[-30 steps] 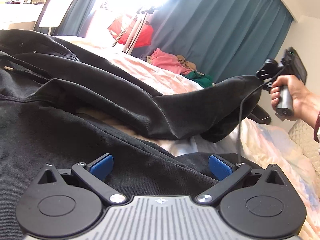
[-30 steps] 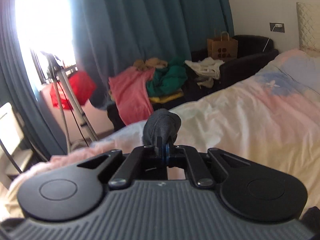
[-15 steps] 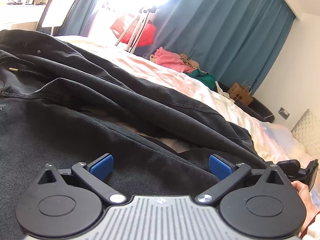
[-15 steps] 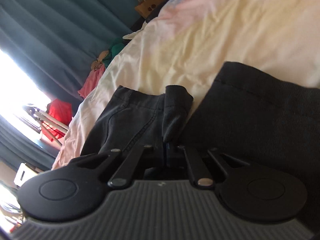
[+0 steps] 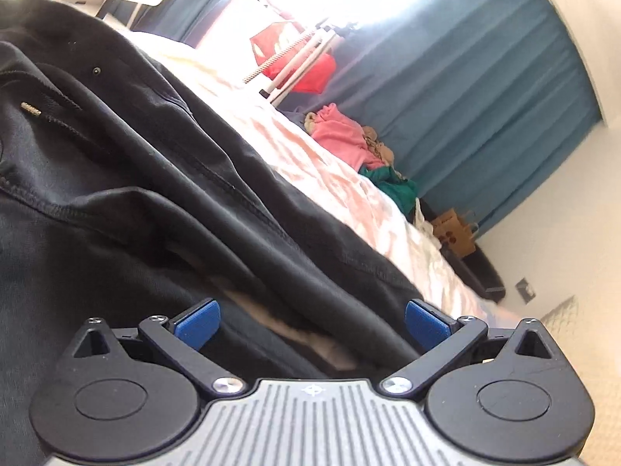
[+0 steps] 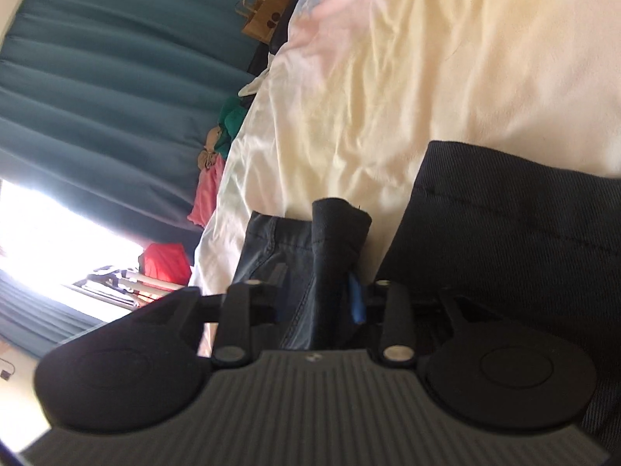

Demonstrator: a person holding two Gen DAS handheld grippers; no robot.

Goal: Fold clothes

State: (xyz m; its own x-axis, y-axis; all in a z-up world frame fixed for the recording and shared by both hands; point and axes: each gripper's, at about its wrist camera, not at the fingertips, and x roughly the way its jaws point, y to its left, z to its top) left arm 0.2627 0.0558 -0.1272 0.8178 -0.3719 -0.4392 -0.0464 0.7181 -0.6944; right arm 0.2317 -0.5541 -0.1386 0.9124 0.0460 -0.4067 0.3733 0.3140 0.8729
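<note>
Mid-fold w/ the black jacket (image 5: 163, 202) spread on the bed (image 6: 407, 89): left gripper (image 5: 310, 324) hovers over it, fingers wide & empty, right gripper (image 6: 318, 299) fingers part-open round the bunched cuff (image 6: 339, 233), grip unclear, so next prob. let go & smooth.

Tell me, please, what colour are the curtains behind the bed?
Teal blue, plain; the pleated fabric curtains show best in the left wrist view.

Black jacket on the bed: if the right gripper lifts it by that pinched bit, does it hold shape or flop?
Probably flops: the black jacket lies in soft draped folds on the bed. Likely heavyish; the weave looks thick, denim-like. The right gripper holds only a small bunched fold, which could slip. The left gripper is open.
</note>
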